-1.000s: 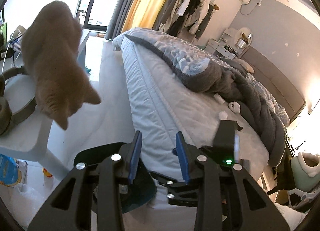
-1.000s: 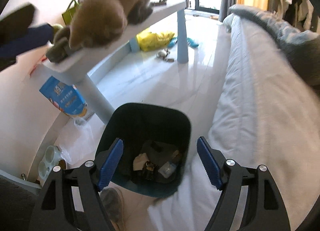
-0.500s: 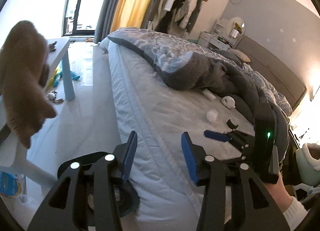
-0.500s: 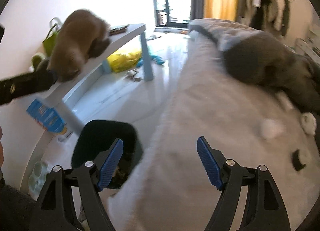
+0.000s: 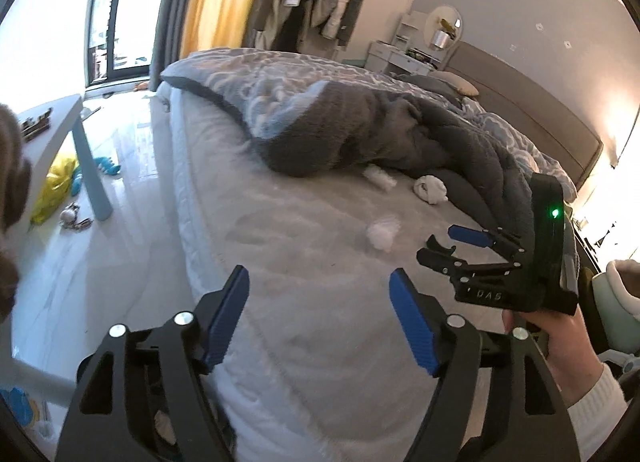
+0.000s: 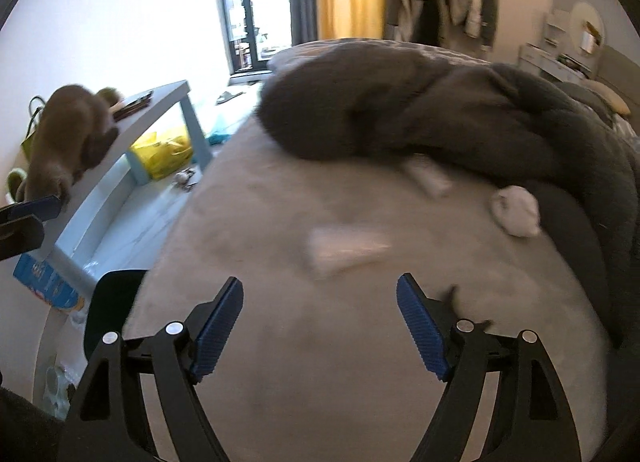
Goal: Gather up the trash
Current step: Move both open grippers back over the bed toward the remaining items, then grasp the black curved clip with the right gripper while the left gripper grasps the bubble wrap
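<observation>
Crumpled white tissues lie on the pale bed sheet point(image 5: 304, 262). One wad point(image 5: 382, 234) is nearest, a second point(image 5: 380, 177) and a white ball point(image 5: 430, 189) rest against the grey blanket point(image 5: 360, 133). My left gripper point(image 5: 320, 322) hangs over the bed's edge, its jaws opening with nothing between them. My right gripper point(image 5: 444, 244), held by a hand, hovers just right of the nearest wad. In the right wrist view the right gripper point(image 6: 320, 326) is open and widening slightly, empty, with a blurred tissue point(image 6: 344, 250) ahead of it. The dark bin point(image 6: 114, 302) stands on the floor by the bed.
A cat point(image 6: 68, 137) crouches on the white side table point(image 6: 160, 101) left of the bed. A yellow bag point(image 6: 164, 149) and small items lie on the floor beneath it. A blue packet point(image 6: 44, 278) sits near the bin. Clothes hang by the curtains.
Both views swung from the bin and floor onto the bed. The left jaws spread from nearly shut to wide. The right gripper moved out over the sheet toward the tissues.
</observation>
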The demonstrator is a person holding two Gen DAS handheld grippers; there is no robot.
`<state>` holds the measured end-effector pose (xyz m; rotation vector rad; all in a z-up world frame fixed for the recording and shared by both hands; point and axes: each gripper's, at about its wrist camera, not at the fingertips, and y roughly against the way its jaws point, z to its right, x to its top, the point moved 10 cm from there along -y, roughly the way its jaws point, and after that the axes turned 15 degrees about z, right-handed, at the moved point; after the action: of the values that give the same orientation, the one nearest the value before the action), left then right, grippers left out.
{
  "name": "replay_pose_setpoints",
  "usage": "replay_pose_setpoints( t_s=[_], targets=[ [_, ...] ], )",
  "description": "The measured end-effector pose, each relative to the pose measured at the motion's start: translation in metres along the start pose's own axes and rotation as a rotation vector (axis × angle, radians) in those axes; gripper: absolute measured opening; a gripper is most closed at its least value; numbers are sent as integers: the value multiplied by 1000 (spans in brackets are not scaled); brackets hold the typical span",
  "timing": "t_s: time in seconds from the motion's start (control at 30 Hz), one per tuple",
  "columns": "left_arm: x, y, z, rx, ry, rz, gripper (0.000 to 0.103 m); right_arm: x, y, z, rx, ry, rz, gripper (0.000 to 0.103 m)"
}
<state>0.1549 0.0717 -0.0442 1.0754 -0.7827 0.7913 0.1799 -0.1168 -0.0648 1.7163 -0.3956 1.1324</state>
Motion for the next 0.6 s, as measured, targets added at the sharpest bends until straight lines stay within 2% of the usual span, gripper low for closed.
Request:
replay_pose_setpoints(
  t_s=[0.17,0.4,0.6],
  targets=[
    [-3,-34,26,-24,-14,-22,82,-2,1,39,-27,-18,-2,80],
    [-5,-64,58,-47,-77,-43,87,-16,-7,73,-37,-28,-45,80],
    [-13,-89,65,-39,-102,-72,90,-29,-16,90,-24,-28,-88,64]
  ],
)
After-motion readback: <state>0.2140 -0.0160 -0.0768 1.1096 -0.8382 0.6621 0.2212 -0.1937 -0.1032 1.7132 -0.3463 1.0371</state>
